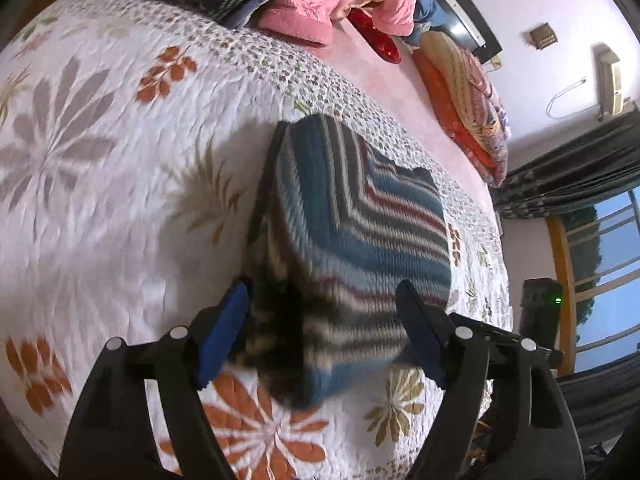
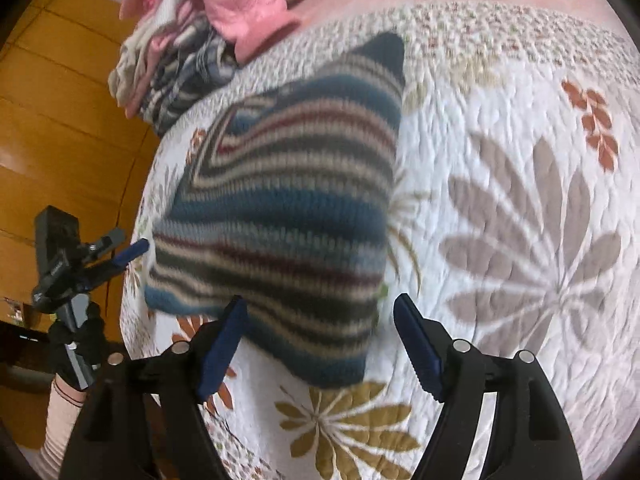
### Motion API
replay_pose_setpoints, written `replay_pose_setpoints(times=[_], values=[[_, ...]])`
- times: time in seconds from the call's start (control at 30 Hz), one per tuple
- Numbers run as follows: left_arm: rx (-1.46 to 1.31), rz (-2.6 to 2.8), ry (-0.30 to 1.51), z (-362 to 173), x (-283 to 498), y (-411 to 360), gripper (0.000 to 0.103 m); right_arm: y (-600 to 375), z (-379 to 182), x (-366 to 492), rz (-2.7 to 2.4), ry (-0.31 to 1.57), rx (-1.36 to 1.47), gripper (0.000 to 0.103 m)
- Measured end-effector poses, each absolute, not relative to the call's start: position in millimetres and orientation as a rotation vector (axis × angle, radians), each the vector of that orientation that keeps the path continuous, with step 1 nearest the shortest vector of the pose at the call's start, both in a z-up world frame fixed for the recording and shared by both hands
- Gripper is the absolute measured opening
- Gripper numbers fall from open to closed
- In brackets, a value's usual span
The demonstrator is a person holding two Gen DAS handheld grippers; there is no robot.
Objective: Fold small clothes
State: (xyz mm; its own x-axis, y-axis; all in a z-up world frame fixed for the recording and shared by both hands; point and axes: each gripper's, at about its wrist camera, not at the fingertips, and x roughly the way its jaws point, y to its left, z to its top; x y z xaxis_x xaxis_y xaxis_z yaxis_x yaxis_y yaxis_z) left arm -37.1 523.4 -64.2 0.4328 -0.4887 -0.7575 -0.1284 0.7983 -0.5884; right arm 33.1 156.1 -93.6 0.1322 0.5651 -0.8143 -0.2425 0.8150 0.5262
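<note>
You are working over the floral quilt (image 1: 100, 140), which is giving you a broad flat bed surface for folding. The striped knit garment (image 1: 352, 240) is lying on it in a compact block, its near corners pointing toward both of your grippers, probably so each can take one corner for the next fold. The pile of other clothes (image 2: 188, 48) is sitting at the far edge, well apart. Your left gripper (image 1: 324, 336) is hovering at the near edge with its tongs spread wide, clamping nothing. Your right gripper (image 2: 320, 348) is doing likewise, tongs apart and empty.
</note>
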Motion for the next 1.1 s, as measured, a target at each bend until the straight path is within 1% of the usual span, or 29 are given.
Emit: replay_pose_setpoints(times=[0.17,0.33,0.4,0.47,0.57,0.67,0.73,0.8,0.87,0.9,0.93,0.97,1.0,1.03,1.07,1.1], values=[[-0.653,-0.235,1.173,-87,0,523,0.077,160,-92,58,0.612,1.323,0.313,0.079],[-0.660,-0.217,1.214,-113,20,530,0.077,170,-108,73,0.601,1.354,0.302,0.080],[-0.674,-0.265,1.219,-119,24,527,0.077,170,-117,79,0.617,1.361,0.337,0.082],[-0.686,-0.314,1.218,-124,29,523,0.077,168,-122,83,0.631,1.363,0.370,0.088],[-0.681,-0.360,1.242,-134,41,514,0.077,169,-129,89,0.651,1.363,0.410,0.091],[-0.655,-0.404,1.259,-143,52,503,0.081,172,-137,96,0.688,1.373,0.490,0.091],[-0.654,-0.434,1.262,-146,58,496,0.083,176,-145,101,0.704,1.399,0.519,0.095],[-0.625,-0.448,1.268,-147,61,488,0.084,182,-154,104,0.718,1.424,0.536,0.096],[-0.577,-0.450,1.271,-147,61,481,0.080,185,-162,107,0.731,1.435,0.576,0.097],[-0.547,-0.451,1.269,-146,59,477,0.074,187,-164,108,0.733,1.433,0.595,0.097],[-0.535,-0.449,1.268,-147,57,477,0.064,187,-164,108,0.732,1.428,0.598,0.095],[-0.536,-0.444,1.271,-147,56,478,0.058,188,-162,107,0.732,1.422,0.592,0.090],[-0.558,-0.455,1.266,-147,54,480,0.047,188,-158,105,0.736,1.408,0.574,0.086],[-0.579,-0.466,1.255,-146,51,482,0.043,188,-154,104,0.741,1.401,0.562,0.076],[-0.591,-0.472,1.241,-144,48,482,0.042,187,-149,102,0.752,1.391,0.557,0.067],[-0.612,-0.482,1.224,-141,42,481,0.040,184,-144,100,0.765,1.383,0.560,0.064]])
